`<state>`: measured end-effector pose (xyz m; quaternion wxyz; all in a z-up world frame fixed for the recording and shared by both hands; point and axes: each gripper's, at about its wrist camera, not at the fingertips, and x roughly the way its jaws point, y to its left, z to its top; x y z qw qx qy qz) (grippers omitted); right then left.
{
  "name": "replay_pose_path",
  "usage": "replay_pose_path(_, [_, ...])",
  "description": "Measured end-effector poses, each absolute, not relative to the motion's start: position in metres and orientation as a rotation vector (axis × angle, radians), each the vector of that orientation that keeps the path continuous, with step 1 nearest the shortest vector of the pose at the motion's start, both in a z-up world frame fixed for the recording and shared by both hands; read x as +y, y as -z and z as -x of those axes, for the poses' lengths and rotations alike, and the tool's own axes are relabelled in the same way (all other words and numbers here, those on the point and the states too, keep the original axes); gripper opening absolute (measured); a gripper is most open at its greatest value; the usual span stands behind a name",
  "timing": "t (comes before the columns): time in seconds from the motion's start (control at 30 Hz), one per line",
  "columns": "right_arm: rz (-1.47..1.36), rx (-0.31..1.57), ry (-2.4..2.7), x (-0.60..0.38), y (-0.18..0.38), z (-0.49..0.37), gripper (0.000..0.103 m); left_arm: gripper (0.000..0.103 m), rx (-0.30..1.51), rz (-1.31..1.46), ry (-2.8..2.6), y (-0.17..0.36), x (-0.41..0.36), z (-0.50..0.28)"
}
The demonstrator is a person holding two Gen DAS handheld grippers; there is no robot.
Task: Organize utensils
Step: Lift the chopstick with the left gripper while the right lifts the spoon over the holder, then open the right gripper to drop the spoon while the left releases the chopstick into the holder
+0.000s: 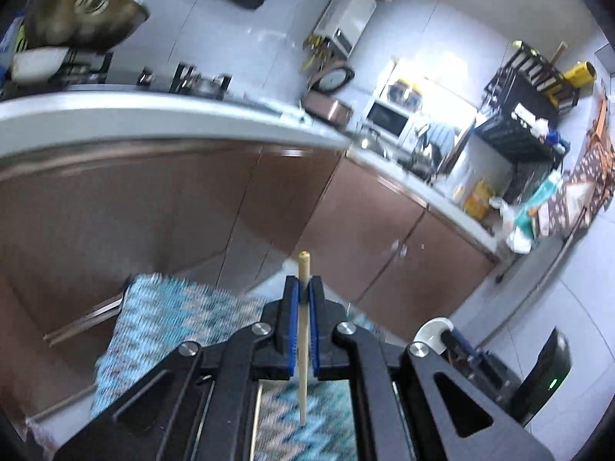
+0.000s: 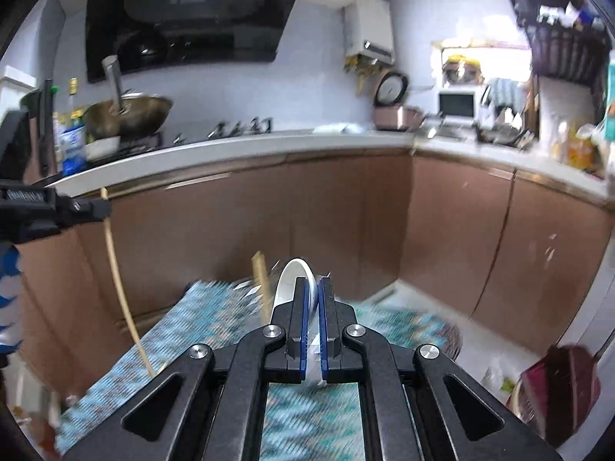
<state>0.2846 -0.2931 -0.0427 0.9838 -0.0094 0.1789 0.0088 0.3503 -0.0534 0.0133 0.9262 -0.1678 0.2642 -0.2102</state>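
Chopstick point(image 1: 303, 330) stands nearly upright between the pads of the left gripper point(image 1: 303, 288), which is closed tight on it above the blue-patterned mat point(image 1: 169, 319); its long axis runs straight up and down, lower tip hanging just over the mat. The right gripper's white load peeks in at the right.

Spoon point(image 2: 294, 274), white, sits pinched in the narrowly closed right gripper point(image 2: 314, 288), bowl up, over the same mat. A second stick point(image 2: 261, 280) stands just left of it. The left gripper, with its chopstick, hangs well to the left, so each hand already carries its own utensil.
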Motion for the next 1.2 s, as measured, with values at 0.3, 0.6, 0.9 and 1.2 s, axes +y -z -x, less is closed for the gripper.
replay_pose_path(0.3, [0.084,0.281,0.094,-0.301,0.068,-0.353,0.005,0.005,0.484,0.298,0.351,0.011,-0.119,-0.427])
replay_pose_path(0.6, [0.073,0.289,0.08,-0.3,0.121,-0.373,0.006,0.005,0.542,0.242,0.344,0.078,-0.152,-0.452])
replay_pose_path(0.9, [0.025,0.279,0.061,-0.302,0.117,-0.343,0.032,0.009,0.529,0.215,0.362,0.07,-0.145,-0.417])
replay_pose_path(1.2, [-0.017,0.25,0.068,-0.305,0.086,-0.28,0.051,0.039,0.471,0.231,0.342,0.041,-0.104,-0.351])
